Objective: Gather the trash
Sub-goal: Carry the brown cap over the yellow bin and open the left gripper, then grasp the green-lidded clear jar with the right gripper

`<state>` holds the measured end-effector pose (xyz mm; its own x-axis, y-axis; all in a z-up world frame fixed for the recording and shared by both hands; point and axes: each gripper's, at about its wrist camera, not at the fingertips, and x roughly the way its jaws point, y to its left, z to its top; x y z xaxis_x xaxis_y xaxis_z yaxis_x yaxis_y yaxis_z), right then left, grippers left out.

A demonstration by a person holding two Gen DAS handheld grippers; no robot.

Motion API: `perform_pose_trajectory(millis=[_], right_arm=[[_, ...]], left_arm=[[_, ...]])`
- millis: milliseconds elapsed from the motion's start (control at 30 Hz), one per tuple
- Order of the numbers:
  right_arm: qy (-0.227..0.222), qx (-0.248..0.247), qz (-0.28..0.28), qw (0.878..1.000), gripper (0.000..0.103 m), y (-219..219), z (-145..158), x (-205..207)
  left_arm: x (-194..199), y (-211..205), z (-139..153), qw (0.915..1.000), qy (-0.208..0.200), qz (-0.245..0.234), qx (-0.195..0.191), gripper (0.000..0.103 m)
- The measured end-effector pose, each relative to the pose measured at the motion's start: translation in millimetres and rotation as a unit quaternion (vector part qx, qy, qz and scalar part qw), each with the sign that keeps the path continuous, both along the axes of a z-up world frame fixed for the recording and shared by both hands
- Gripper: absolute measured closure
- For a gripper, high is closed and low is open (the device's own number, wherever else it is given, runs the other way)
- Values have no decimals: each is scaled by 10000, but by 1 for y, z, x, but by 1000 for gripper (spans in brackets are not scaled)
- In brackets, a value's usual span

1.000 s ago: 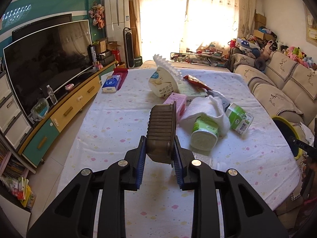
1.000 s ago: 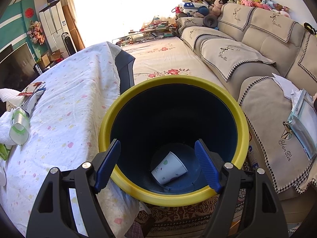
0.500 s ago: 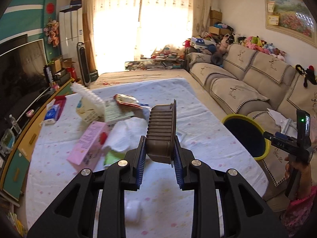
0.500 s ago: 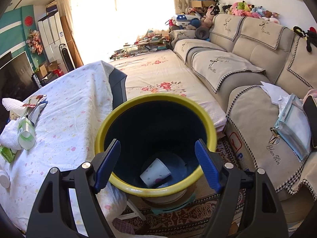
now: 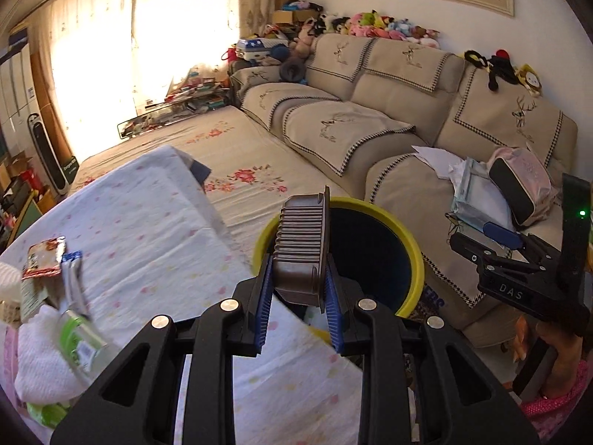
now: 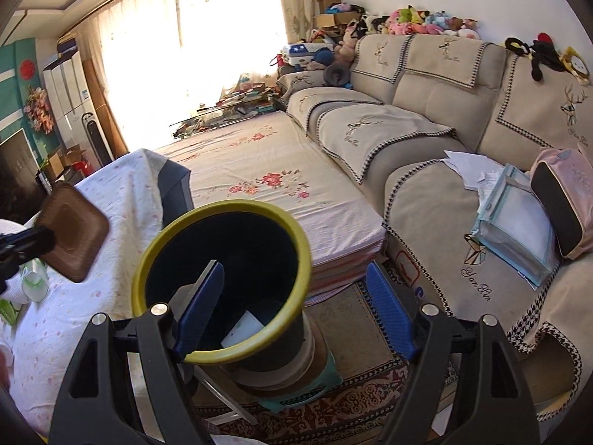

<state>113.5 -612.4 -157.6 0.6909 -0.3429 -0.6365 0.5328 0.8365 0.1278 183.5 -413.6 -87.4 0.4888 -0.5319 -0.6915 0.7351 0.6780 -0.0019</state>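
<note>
Standing on edge, long axis upright, the brown ribbed plastic tray (image 5: 302,250) sits clamped in the left gripper (image 5: 297,306) above the table edge (image 5: 237,256) beside the yellow-rimmed bin (image 5: 417,259), while the right gripper (image 6: 292,306) gapes empty.

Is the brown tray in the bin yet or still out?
Out. The left gripper grips the brown tray on edge, beside the bin rather than inside; only a white cup lies inside.

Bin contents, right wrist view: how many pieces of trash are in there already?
1: a white paper cup lies at the bottom of the yellow-rimmed bin. The near wall hides part of the floor, so more may be hidden.
</note>
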Motion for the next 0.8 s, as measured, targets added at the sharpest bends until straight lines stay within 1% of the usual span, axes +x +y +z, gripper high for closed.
perform_pose_trajectory(millis=[133,233,400,467,500,533,600,700,800], right_arm=[[0,92,-203,9998,28,-17,-5,-11],[18,148,-310,9994,28,-26,-10,-17],[52,230,-404,9989,28,-35,-16,-21],[65,263,-413,9988,27,-37,-18,-21],[67,275,-410,9988,28,-37,-19,-21],[67,281,-404,9988,27,-37,-20,-21],[65,290,-381,9988,27,-35,-20,-20],[53,309,-324,9990,27,-33,-21,-17],[45,328,-228,9992,27,-27,-21,-13]], left_arm=[[10,-55,-23,9992,186,-226,262,77],[20,-87,-44,9981,240,-254,502,77],[37,-117,-76,9952,521,-237,793,76],[39,-120,-81,9945,530,-211,878,63],[40,-122,-83,9943,525,-173,911,48],[40,-121,-83,9945,521,-137,895,42],[40,-114,-78,9952,560,-116,791,42],[34,-86,-60,9970,609,-68,481,40],[18,-47,-39,9985,504,-10,215,33]])
